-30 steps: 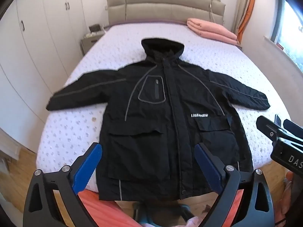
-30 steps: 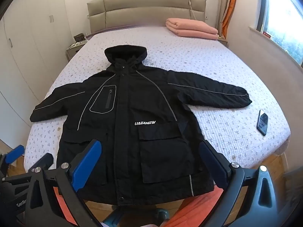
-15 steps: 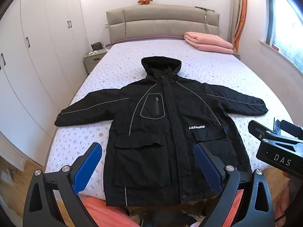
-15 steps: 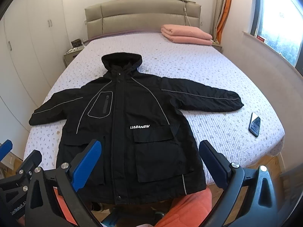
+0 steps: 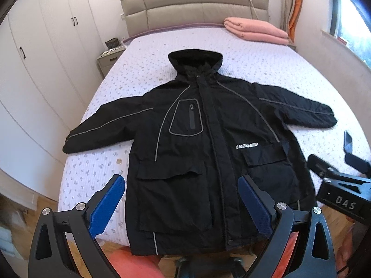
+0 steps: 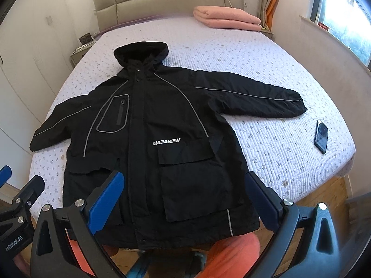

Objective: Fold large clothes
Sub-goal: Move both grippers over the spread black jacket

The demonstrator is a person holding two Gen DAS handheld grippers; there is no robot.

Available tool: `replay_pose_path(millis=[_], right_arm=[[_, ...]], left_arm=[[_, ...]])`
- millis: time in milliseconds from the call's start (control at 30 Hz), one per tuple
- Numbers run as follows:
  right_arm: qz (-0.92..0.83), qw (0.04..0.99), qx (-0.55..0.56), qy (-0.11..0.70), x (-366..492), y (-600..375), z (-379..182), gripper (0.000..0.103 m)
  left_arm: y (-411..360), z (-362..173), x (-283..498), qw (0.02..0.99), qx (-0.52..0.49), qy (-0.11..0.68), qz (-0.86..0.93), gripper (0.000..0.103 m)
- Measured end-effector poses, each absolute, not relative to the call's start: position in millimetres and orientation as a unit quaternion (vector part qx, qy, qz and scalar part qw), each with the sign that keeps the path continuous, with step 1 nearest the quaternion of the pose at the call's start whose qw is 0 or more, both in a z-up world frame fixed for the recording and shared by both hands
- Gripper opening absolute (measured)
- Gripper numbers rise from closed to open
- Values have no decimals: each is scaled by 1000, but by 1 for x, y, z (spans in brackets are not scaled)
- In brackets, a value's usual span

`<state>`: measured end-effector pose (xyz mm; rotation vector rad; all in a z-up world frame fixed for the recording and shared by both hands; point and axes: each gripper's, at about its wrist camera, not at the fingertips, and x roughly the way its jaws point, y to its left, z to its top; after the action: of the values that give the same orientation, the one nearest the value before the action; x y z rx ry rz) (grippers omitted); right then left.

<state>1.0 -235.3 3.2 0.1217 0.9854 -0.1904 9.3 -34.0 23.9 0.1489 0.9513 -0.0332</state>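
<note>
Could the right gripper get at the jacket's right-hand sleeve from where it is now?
Probably yes. The right gripper is open and empty, and the sleeve lies flat on the bed with nothing on it. The phone lies apart, beyond the cuff.

Lighting: cool daylight from the window (image 6: 345,20) at right, overexposed with glare; soft, faint shadows. Picture quality: strong fisheye curvature, dark vignetted corners, slight blur at edges.

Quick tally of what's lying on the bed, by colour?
Black: 2, the jacket and the phone
Pink: 1, the folded blanket
Total: 3
</note>
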Motion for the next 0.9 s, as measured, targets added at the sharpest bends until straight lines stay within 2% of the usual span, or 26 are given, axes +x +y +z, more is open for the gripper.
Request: replay_pose_path(millis=[167, 300, 367, 467, 600, 733, 900], right_arm=[[-101, 889, 43, 444, -4, -236, -2, 103], [-96, 888, 42, 448, -4, -234, -5, 101], [-94, 890, 49, 444, -6, -236, 2, 99], [-102, 895, 43, 432, -7, -237, 19, 99], [-126, 906, 36, 401, -16, -234, 39, 99], [-109, 907, 55, 404, -24, -232, 45, 99], [-135, 913, -2, 385, -45, -216, 59, 99]], left_arm=[[-42, 7, 8, 889, 90, 450, -9, 99], [-26, 8, 11, 885, 0, 462, -58, 99], [-17, 21, 12, 897, -26, 439, -45, 99], [-13, 42, 8, 916, -3, 402, -8, 99], [-7, 55, 0, 917, -1, 399, -15, 99], [-4, 68, -21, 921, 28, 388, -16, 99], [2, 94, -46, 932, 26, 361, -1, 99]])
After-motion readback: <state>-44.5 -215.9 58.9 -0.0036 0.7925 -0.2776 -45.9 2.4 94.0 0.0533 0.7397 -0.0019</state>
